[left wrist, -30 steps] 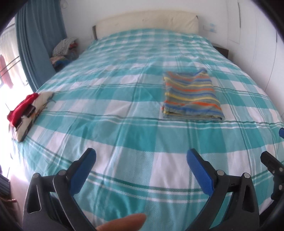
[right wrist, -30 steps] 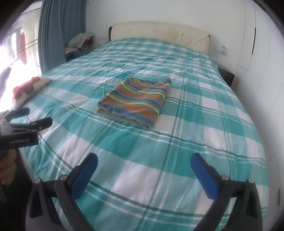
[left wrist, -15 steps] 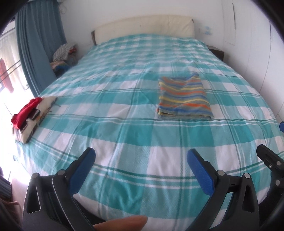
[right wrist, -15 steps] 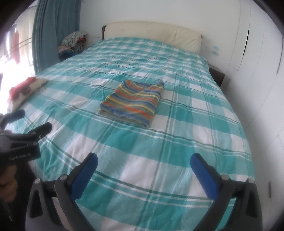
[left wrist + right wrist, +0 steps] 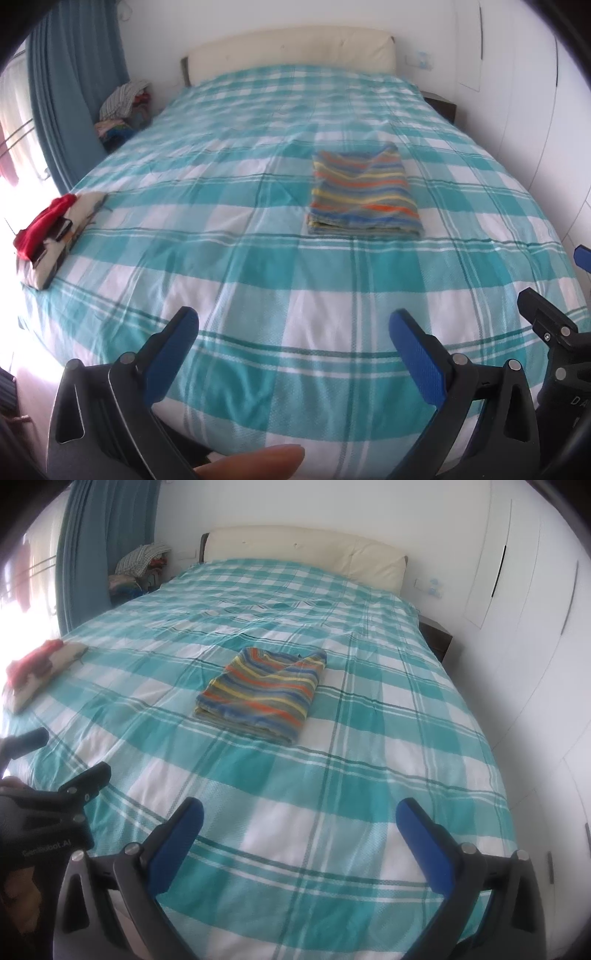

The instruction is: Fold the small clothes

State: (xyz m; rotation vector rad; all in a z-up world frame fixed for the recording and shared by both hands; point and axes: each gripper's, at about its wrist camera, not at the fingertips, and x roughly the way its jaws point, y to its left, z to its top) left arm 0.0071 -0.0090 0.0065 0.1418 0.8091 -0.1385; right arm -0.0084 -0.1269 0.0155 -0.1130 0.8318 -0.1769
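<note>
Both grippers have drawn back from the bed over the last second: more of the near mattress edge shows, and the folded striped garment point(image 5: 364, 194) sits farther off. The left gripper point(image 5: 291, 332) hangs with its jaws spread wide, nothing between them. Same on the right gripper point(image 5: 299, 821), blue pads far apart and empty. The garment lies flat on the checked bedspread point(image 5: 240, 280), well ahead of both pairs of jaws, a little right of centre for the left pair and left of centre for the right. It looks already folded into a neat rectangle, so this piece is probably done. Off to the far left of the jaws, at the bed's edge, is a small pile with a red cloth point(image 5: 42, 221) on top, possibly more folded items, though it is blurred. The striped piece should be light, soft and floppy. If it needs moving, pinch through all layers at the thick folded edge nearest the jaws, or it will fall open.
</note>
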